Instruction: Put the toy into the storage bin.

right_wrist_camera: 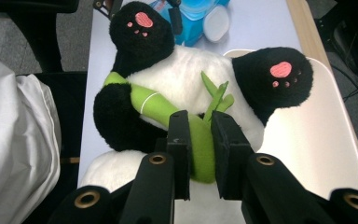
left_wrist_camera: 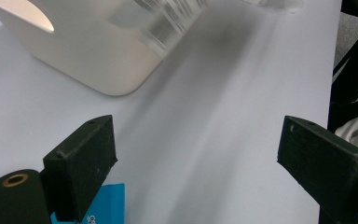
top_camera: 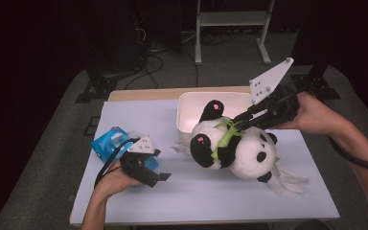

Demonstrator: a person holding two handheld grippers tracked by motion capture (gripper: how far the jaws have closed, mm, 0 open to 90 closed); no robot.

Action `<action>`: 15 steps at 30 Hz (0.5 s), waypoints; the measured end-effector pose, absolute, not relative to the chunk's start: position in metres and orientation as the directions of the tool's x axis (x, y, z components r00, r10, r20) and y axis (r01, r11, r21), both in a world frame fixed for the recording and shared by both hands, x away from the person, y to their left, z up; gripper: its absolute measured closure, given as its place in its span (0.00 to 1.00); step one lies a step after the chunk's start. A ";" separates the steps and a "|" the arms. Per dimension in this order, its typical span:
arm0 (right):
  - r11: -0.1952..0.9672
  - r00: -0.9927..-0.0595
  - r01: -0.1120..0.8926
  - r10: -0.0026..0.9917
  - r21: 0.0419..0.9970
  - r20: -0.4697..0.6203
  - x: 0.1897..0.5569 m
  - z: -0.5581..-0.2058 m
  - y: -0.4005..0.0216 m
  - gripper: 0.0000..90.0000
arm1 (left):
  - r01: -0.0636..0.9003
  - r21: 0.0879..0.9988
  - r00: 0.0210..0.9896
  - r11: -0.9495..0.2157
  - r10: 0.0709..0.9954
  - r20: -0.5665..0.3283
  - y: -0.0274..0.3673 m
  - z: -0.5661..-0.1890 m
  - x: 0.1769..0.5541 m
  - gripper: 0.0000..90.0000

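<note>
The white tabletop (top_camera: 211,196) carries everything, with its wooden edge showing at the far side. On its far middle stands a cream bin (top_camera: 187,112), open at the top. The plush panda (top_camera: 235,146) lies across the bin's near rim, one black foot with a pink paw print up over the bin, the other foot toward the tabletop's middle, its head near the right edge. A crumpled white tissue (top_camera: 290,184) lies just beside the panda's head, partly under it. At the left, a blue wipes pack (top_camera: 108,141) rests on the tabletop, touching the left hand's gear.

The right claw (right_wrist_camera: 199,140) comes in from the right and is pinching the green bamboo stalk (right_wrist_camera: 203,154) sewn across the panda's belly, both black pads pressed on it. The left claw (left_wrist_camera: 196,154) sits low beside the blue pack with its jaws spread wide and nothing between them, pointing across bare tabletop toward the bin.
</note>
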State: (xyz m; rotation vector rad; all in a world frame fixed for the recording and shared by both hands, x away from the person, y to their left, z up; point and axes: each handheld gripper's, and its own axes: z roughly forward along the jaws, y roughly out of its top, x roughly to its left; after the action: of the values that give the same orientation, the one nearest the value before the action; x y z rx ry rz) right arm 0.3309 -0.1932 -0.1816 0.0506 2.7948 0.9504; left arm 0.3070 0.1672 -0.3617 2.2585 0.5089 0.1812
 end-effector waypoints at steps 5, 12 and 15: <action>0.792 -0.979 -0.027 0.103 0.610 -0.176 0.335 -0.176 -0.194 0.86 | 0.306 0.743 0.906 -0.595 0.421 -0.036 0.169 -0.361 0.308 0.11; 0.790 -0.975 -0.021 0.118 0.613 -0.186 0.343 -0.162 -0.195 0.87 | 0.309 0.747 0.903 -0.589 0.428 -0.035 0.172 -0.360 0.309 0.11; 0.790 -0.974 -0.023 0.120 0.613 -0.190 0.346 -0.157 -0.195 0.86 | 0.311 0.750 0.901 -0.584 0.432 -0.037 0.173 -0.359 0.309 0.11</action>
State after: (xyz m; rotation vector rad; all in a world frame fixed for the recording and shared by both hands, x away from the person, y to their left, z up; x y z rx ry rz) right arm 0.3463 -0.1949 -0.1567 0.0758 2.7613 0.9492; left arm 0.3094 0.1733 -0.3591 2.2383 0.5282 0.1890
